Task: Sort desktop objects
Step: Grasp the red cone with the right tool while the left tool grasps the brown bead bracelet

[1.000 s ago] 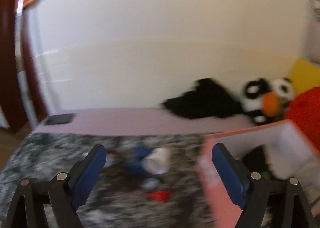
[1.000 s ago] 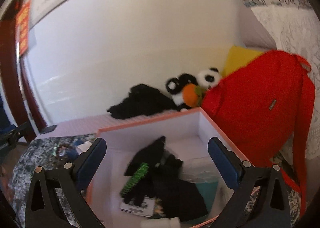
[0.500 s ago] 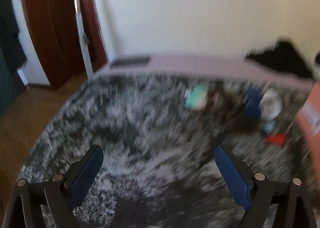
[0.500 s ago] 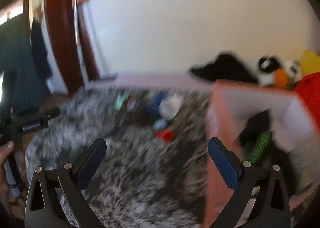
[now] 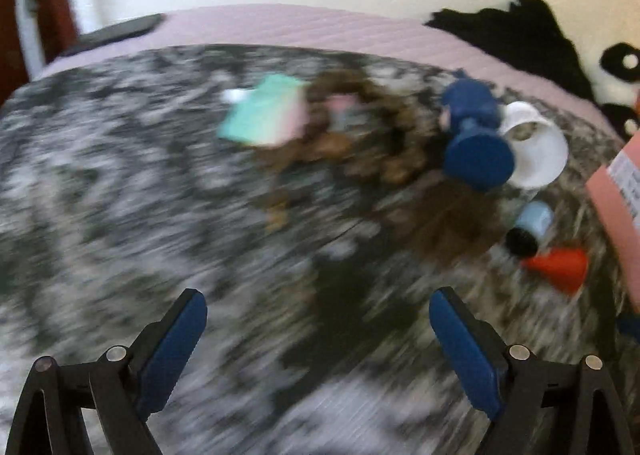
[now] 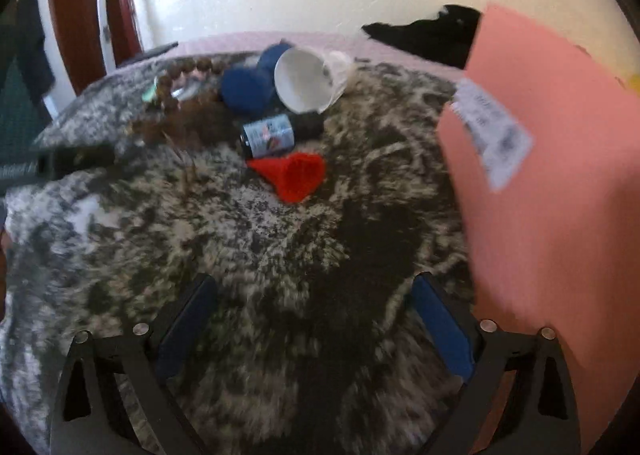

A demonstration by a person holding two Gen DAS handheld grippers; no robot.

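Loose objects lie on a grey mottled blanket: a red cone, a small bottle with a black cap, a tipped white cup, a blue dumbbell-shaped object, a brown bead string and a mint-and-pink pack. The pink box stands to the right. My left gripper and my right gripper are open and empty, above the blanket short of the objects.
A black phone lies on the pink sheet at the far left. Black cloth and a panda toy lie at the back right. A dark wooden door frame stands at the left. The left gripper's body shows in the right wrist view.
Both views have swung left from the box and then dropped toward the blanket. The loose objects are now closer and more central. Both grippers stay open.
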